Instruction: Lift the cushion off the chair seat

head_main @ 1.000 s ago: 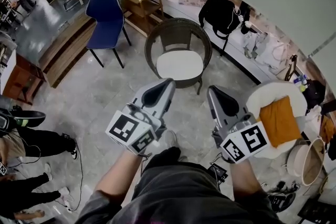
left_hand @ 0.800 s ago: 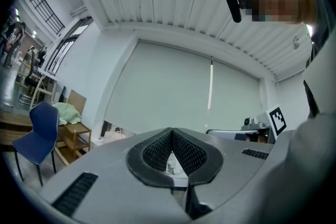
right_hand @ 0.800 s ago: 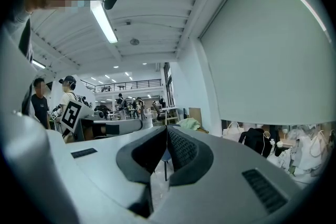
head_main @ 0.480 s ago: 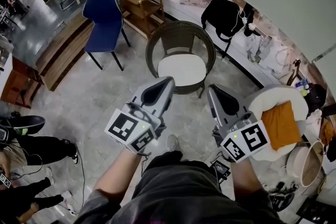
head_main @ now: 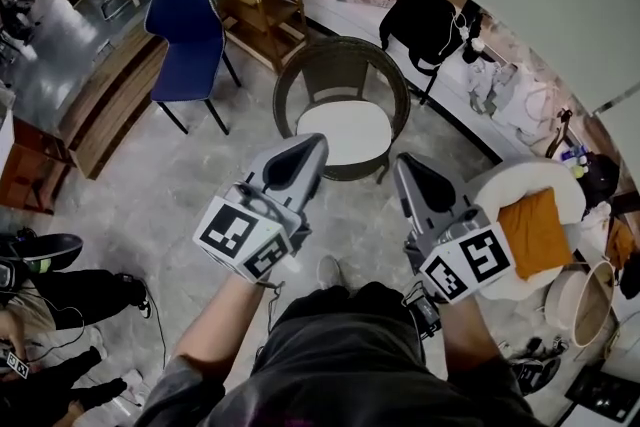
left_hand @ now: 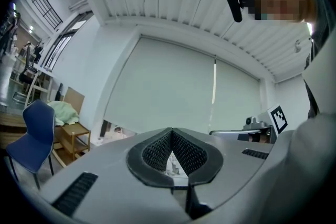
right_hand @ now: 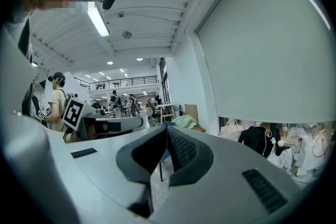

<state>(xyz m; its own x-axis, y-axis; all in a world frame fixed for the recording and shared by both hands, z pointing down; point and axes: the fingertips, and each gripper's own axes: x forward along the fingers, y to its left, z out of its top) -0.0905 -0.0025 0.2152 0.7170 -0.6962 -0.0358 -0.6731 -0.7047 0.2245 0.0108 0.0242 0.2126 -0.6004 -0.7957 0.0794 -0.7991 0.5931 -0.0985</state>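
Observation:
A round wicker chair (head_main: 341, 65) stands on the grey floor ahead of me, with a white cushion (head_main: 345, 132) lying flat on its seat. My left gripper (head_main: 318, 143) is held level, its tip just short of the seat's front left edge in the head view, shut with nothing in it. My right gripper (head_main: 398, 160) is held beside it, to the right of the seat's front, also shut and empty. In the left gripper view (left_hand: 171, 150) and the right gripper view (right_hand: 164, 149) the dark ribbed pads meet; the chair is hidden behind them.
A blue chair (head_main: 189, 31) and a wooden side table (head_main: 261, 3) with green cloth stand to the left. A black bag (head_main: 422, 23) sits on the ledge behind. A white round chair with an orange cushion (head_main: 533, 229) is at the right. A seated person's legs (head_main: 70, 285) are at lower left.
Both grippers have moved forward together toward the wicker chair, which now lies closer to their tips. Their jaws have stayed shut.

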